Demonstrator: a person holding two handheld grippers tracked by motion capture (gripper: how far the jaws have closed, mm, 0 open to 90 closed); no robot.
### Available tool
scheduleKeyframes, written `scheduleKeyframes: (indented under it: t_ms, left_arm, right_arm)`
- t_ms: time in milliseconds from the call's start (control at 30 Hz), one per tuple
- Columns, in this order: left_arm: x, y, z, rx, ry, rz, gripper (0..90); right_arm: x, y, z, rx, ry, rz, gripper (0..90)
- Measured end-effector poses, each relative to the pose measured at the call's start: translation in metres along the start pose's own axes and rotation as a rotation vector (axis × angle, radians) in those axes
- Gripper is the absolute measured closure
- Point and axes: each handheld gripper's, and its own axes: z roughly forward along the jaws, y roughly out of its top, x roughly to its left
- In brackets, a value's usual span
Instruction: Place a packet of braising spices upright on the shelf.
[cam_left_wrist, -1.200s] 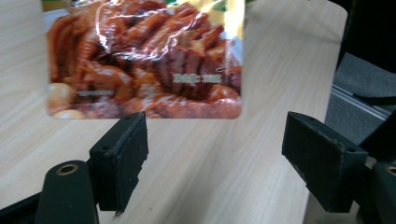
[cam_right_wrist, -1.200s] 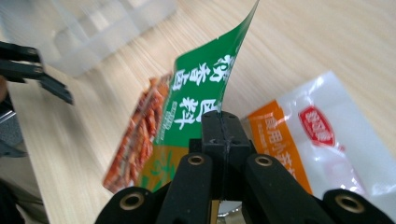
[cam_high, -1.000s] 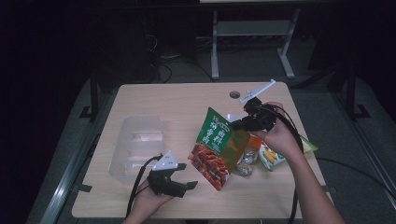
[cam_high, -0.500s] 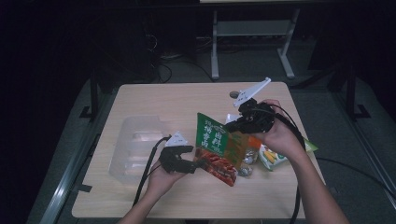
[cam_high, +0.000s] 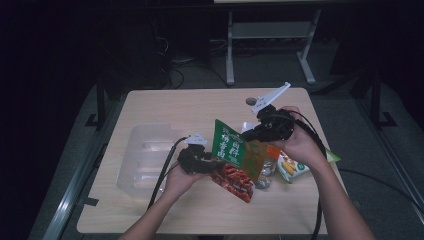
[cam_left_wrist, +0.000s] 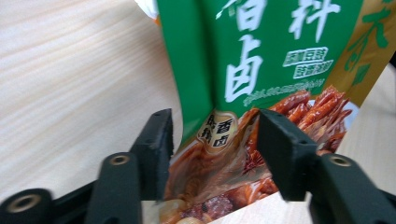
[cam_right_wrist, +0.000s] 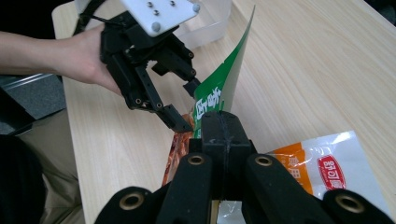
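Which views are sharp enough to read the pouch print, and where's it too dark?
High view: dim, dark surround, pouch print small and soft. Left gripper view: bright, pouch characters readable though slightly blurred, jaws soft up close. Right gripper view: well lit, left gripper crisp, its own jaws out of focus.

two grippers (cam_high: 212, 162) (cam_high: 250, 134), three snack packets (cam_high: 232, 150) (cam_high: 292, 167) (cam_high: 272, 151), one tray (cam_high: 145, 150)

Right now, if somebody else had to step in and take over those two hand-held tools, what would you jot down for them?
Right tool: shut on the green snack bag, holding it up above the table.
Left tool: jaws either side of the bag's lower part, just been closing, not yet pressing.
Clear plastic tray lies at the left; other snack packets lie under the right hand.
Done: bag lifted.
Left: probably finish the second grip; the bag's destination is unclear.
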Motion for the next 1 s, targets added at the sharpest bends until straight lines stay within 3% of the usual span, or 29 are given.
scheduleKeyframes:
  t_ms: [133,200,300,433,467,667,1000]
  left_arm:
    - [-0.001,0.0,-0.004,0.002,-0.01,0.029,76.9]
    - [-0.005,-0.001,-0.006,-0.002,-0.005,0.048,82.8]
    - [-0.013,-0.005,-0.009,-0.017,0.028,0.111,86.0]
    - [-0.018,-0.008,-0.01,-0.026,0.049,0.133,87.8]
    - [-0.02,-0.011,-0.011,-0.03,0.064,0.152,88.0]
    - [-0.022,-0.017,-0.013,-0.041,0.078,0.148,88.3]
    - [-0.021,-0.021,-0.016,-0.043,0.104,0.151,88.4]
  right_arm:
    - [-0.002,0.0,0.001,0.003,-0.02,0.009,90.0]
    - [-0.003,-0.001,0.0,0.001,-0.031,0.024,90.0]
    - [-0.007,-0.004,-0.001,-0.012,-0.032,0.043,89.9]
    - [-0.01,-0.009,-0.002,-0.024,-0.037,0.07,88.8]
    - [-0.011,-0.013,0.0,-0.014,-0.024,0.084,79.9]
    - [-0.019,-0.036,0.003,-0.033,-0.018,0.154,58.6]
    - [-0.025,-0.074,0.025,-0.059,0.021,0.22,53.5]
